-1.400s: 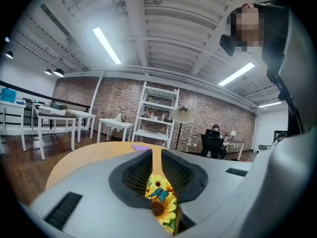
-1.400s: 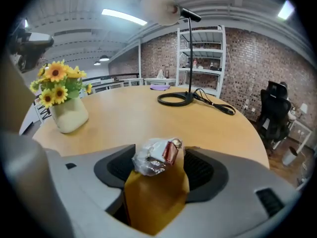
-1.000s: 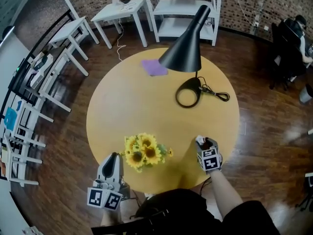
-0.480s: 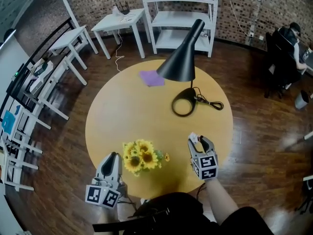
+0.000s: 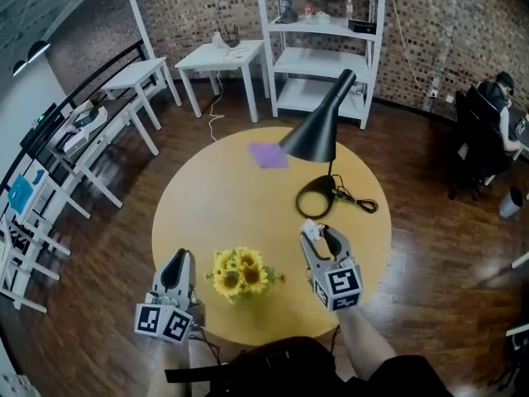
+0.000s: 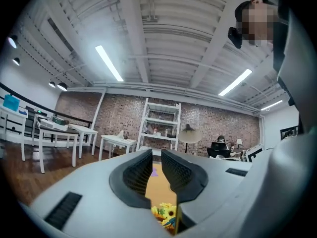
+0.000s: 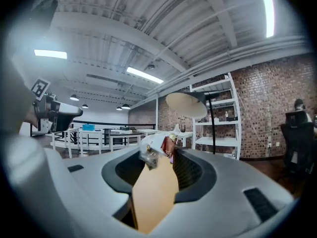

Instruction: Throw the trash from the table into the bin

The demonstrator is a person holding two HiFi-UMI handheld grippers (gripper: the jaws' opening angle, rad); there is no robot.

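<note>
Crumpled clear wrapper (image 7: 154, 151) — clamped at the tips of the right gripper (image 5: 321, 238) fingers, held over the round surface (image 5: 215, 205); sunflowers (image 5: 240, 273) just beside, to its left; left gripper (image 5: 175, 265) fingers nearly together (narrow slit, nothing between) — at the near rim.

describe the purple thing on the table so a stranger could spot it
Find the round wooden table, then its far edge beside the black lamp's shade. The purple sheet lies flat there, the table's only purple thing, far from the sunflowers.
</note>
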